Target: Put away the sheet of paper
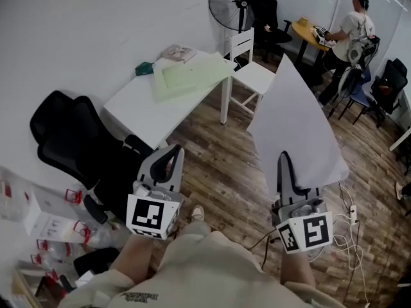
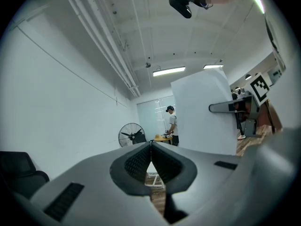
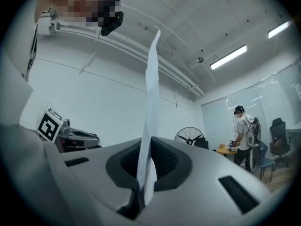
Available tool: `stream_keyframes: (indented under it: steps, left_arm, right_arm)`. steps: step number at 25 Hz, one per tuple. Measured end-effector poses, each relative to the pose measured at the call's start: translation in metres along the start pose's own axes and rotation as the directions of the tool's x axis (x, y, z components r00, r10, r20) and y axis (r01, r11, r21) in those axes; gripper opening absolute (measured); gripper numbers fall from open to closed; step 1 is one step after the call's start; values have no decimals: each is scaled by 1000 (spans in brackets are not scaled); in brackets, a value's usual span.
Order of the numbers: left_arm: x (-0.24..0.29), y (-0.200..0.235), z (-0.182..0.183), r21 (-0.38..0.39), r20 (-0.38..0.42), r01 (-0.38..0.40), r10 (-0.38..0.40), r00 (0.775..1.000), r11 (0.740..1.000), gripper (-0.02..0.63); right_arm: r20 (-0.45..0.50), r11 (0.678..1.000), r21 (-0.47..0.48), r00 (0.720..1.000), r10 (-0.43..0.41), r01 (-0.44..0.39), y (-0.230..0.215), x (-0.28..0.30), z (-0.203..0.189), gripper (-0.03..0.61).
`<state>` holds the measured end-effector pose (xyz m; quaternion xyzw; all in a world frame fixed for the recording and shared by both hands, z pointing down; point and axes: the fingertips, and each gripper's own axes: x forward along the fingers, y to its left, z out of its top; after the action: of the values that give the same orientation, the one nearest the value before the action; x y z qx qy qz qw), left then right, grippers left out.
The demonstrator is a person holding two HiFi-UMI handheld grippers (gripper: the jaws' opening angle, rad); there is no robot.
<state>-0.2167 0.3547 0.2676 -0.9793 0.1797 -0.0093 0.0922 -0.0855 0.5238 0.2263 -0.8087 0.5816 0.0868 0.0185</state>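
A white sheet of paper [image 1: 297,122] stands upright in the air over the wooden floor, pinched at its lower edge by my right gripper [image 1: 283,160]. In the right gripper view the sheet [image 3: 151,102] runs edge-on up from between the shut jaws of the right gripper [image 3: 146,142]. My left gripper [image 1: 172,154] hangs to the left of the sheet, apart from it, its jaws shut with nothing between them. The left gripper view shows its closed tips [image 2: 151,145], with the sheet [image 2: 202,112] and the right gripper [image 2: 230,107] off to the right.
A white table [image 1: 144,108] with a pale green folder [image 1: 189,76] stands ahead to the left. A black office chair [image 1: 67,140] is close on my left, and a white chair [image 1: 249,66] and a fan [image 1: 239,5] beyond. A person [image 1: 354,34] stands at the back right. Cables [image 1: 350,220] lie on the floor.
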Motion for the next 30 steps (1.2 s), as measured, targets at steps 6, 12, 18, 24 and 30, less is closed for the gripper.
stream_keyframes:
  steps: [6, 12, 18, 24, 30]
  left_arm:
    - [11, 0, 0, 7, 6, 4, -4, 1000, 1000, 21]
    - [29, 2, -9, 5, -2, 24, -24, 1000, 1000, 21]
    - [57, 17, -20, 1, -15, 36, -36, 999, 999, 21]
    - [96, 46, -33, -11, -34, 33, -33, 999, 999, 21]
    - [154, 89, -44, -18, -50, 42, -43, 998, 999, 21]
  right_arm:
    - [-10, 1000, 12, 1000, 4, -3, -6, 8, -10, 23]
    - [-31, 1000, 2, 999, 5, -5, -11, 24, -21, 23]
    - [-46, 1000, 7, 999, 7, -7, -20, 56, -33, 23]
    - [-63, 1000, 9, 998, 19, -18, -30, 108, -48, 23]
    - [-96, 1000, 20, 995, 16, -14, -46, 179, -66, 23]
